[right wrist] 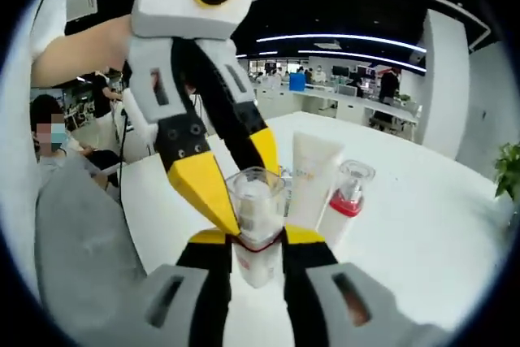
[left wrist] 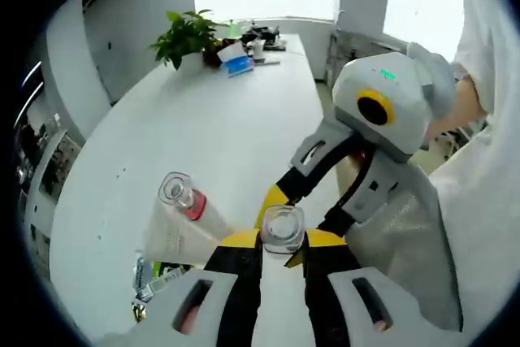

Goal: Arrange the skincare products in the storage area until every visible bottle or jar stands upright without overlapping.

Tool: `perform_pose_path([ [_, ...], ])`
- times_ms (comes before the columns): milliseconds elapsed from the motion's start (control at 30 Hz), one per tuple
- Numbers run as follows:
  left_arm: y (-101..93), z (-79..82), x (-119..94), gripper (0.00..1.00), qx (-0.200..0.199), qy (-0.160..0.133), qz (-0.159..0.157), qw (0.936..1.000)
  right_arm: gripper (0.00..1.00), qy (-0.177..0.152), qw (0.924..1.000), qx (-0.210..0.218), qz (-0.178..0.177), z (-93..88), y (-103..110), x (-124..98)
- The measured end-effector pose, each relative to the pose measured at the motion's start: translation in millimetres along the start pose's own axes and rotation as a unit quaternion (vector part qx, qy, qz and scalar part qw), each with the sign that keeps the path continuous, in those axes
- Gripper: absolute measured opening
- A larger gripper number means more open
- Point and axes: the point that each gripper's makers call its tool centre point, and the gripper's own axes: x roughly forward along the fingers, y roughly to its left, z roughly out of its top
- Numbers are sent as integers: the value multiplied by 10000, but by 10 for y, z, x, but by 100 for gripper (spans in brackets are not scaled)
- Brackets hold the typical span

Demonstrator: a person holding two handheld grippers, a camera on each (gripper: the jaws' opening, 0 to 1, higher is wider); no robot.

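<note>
Both tools are applied to the same item: a clear-capped bottle, seen at lower centre of both views. In the left gripper view the left tool has its yellow-tipped jaws closed on the bottle just below the cap, and the right tool reaches in from the upper right toward the same bottle. In the right gripper view the right tool grips the bottle at its red band, with the left tool coming down from the upper left onto the cap side. A white tube stands upright just behind the bottle, and a second red-collared bottle stands just beside the tube. In the left gripper view this second bottle appears at left centre on the white counter, next to the tube. Some small packets lie at lower left. Hazards: opposing pulls from the two tools could twist the bottle loose or loosen its cap. A wide swing could topple the nearby tube and bottle. Uneven release could leave the bottle tilted against its neighbours.
</note>
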Motion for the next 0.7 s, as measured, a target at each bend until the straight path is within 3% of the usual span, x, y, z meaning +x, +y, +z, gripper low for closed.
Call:
perform_pose_path([
  [133, 39, -79, 122, 15, 129, 203, 68, 9997, 23, 280, 9996, -15, -94, -129, -37, 84],
  [700, 171, -306, 468, 15, 16, 351, 21, 9994, 23, 576, 9982, 1, -163, -513, -150, 271],
])
